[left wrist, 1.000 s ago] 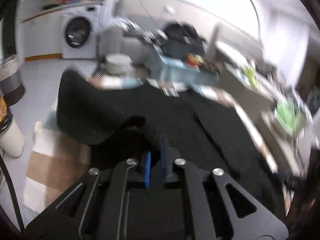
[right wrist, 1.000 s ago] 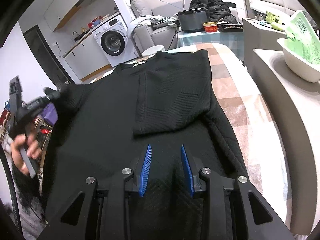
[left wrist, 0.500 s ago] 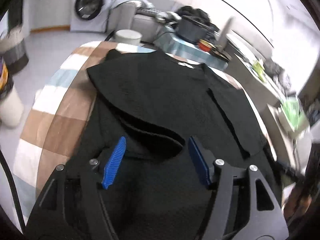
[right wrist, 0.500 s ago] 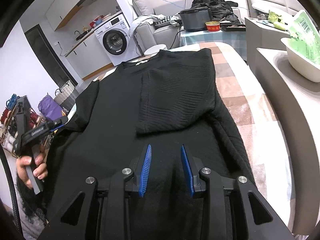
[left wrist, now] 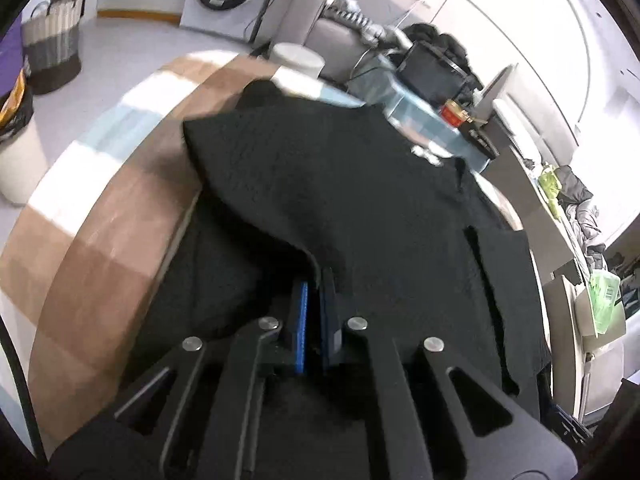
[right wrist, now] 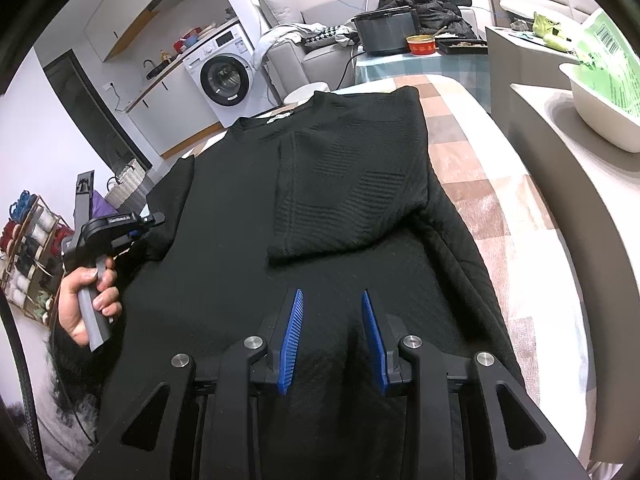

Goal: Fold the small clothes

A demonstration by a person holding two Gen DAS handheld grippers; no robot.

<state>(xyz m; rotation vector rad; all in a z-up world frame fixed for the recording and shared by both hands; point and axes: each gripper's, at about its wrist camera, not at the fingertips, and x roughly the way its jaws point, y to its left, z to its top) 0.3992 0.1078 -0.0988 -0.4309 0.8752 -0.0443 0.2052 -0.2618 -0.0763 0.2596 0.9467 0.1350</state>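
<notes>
A black textured T-shirt [right wrist: 248, 240] lies flat on a checked tablecloth [right wrist: 480, 184], collar at the far end. Its right sleeve [right wrist: 352, 184] is folded in over the body. My left gripper [left wrist: 316, 280] is shut on the edge of the left sleeve [left wrist: 280, 168], which lies folded over the body; it also shows in the right wrist view [right wrist: 140, 228], at the shirt's left side. My right gripper [right wrist: 332, 300] is open and empty, hovering over the shirt's lower middle.
A white tub [right wrist: 600, 112] with a green bag stands on a grey counter to the right. Beyond the table's far end are a cooker [right wrist: 384, 32], a red bowl [right wrist: 420, 44], a sofa and a washing machine [right wrist: 224, 80]. Baskets stand on the floor at left [left wrist: 52, 56].
My left gripper, open half a second ago over the folded left sleeve, has shut on the sleeve's edge. The right gripper has stayed still and open.
</notes>
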